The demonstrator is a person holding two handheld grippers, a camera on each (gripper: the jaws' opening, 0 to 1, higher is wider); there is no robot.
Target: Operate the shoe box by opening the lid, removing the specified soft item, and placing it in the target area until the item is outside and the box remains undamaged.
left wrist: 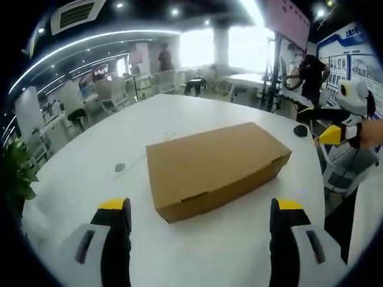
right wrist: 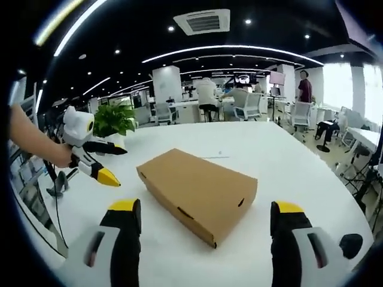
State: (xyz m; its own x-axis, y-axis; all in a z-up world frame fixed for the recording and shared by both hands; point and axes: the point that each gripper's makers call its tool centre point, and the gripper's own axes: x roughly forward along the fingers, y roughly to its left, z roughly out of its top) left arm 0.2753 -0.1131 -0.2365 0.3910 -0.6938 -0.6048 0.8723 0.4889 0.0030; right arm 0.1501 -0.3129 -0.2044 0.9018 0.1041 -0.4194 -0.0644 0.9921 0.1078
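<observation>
Shoe box (left wrist: pixel 218 167): plain matte brown cardboard, flat rectangular, lid closed, long axis lower-left to upper-right | white table (left wrist: pixel 179 113) | left gripper (left wrist: pixel 200 224), right gripper (right wrist: pixel 203 224): jaws held wide, nothing gripped.

No text, label, brand or number can be read. A blue wall display board (left wrist: pixel 353 57) in the left gripper view carries print and small pictures, too blurred to make out. The cardboard shoe box (left wrist: pixel 216 166) shows plain, unprinted faces.
</observation>
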